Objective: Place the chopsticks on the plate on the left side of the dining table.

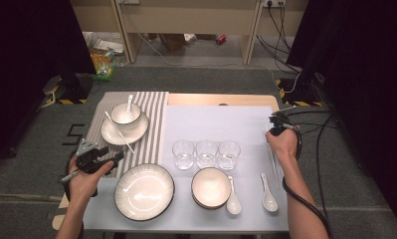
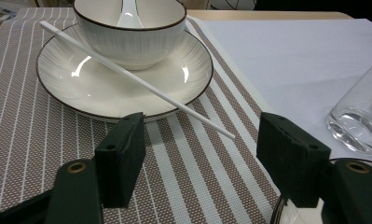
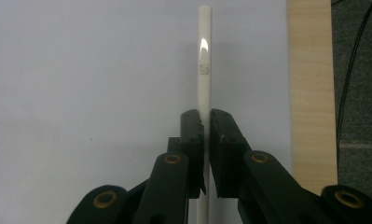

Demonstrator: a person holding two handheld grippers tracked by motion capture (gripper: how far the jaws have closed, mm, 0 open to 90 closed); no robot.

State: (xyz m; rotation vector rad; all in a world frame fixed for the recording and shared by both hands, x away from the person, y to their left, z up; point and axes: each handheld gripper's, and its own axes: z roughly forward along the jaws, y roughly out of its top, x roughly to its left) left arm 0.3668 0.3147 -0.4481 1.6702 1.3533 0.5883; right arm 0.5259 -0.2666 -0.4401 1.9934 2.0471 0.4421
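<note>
Nearest the person's edge of the table [image 1: 221,99], on the pale blue-white mat [image 1: 216,124], sit a wide ribbed plate [image 1: 144,191] with a dark rim, a smaller empty bowl [image 1: 211,187] and two white ceramic spoons [image 1: 233,199], one touching the bowl's side, the other [image 1: 268,194] a little apart. At the left edge the left gripper [image 1: 114,158] is held level over the striped mat [image 1: 146,124]; its own view shows the two black pads [image 2: 120,158] spread wide with nothing between them, and brings out the mat's woven brown-and-white weave, which the high view renders as plain stripes. Beyond the bowl three clear, empty glasses [image 1: 206,153] stand in a row, just beside one another. On the right the right gripper [image 1: 279,119] is in the person's hand [image 1: 283,142]; from above, a thin white chopstick [image 1: 274,167] can be made out below that hand, but the grip cannot. The right gripper view settles it: the jaws are pressed together on the glossy round chopstick [image 3: 204,70], which bears a small printed mark and runs straight out over the mat, near the table's bare wooden edge. Farther back on the striped mat, a saucer [image 2: 81,84] carries a ribbed bowl [image 2: 130,35] with a white spoon [image 2: 129,14] inside, and a second chopstick [image 2: 141,84] lies slanted across the saucer's rim, its tip resting on the weave.
</note>
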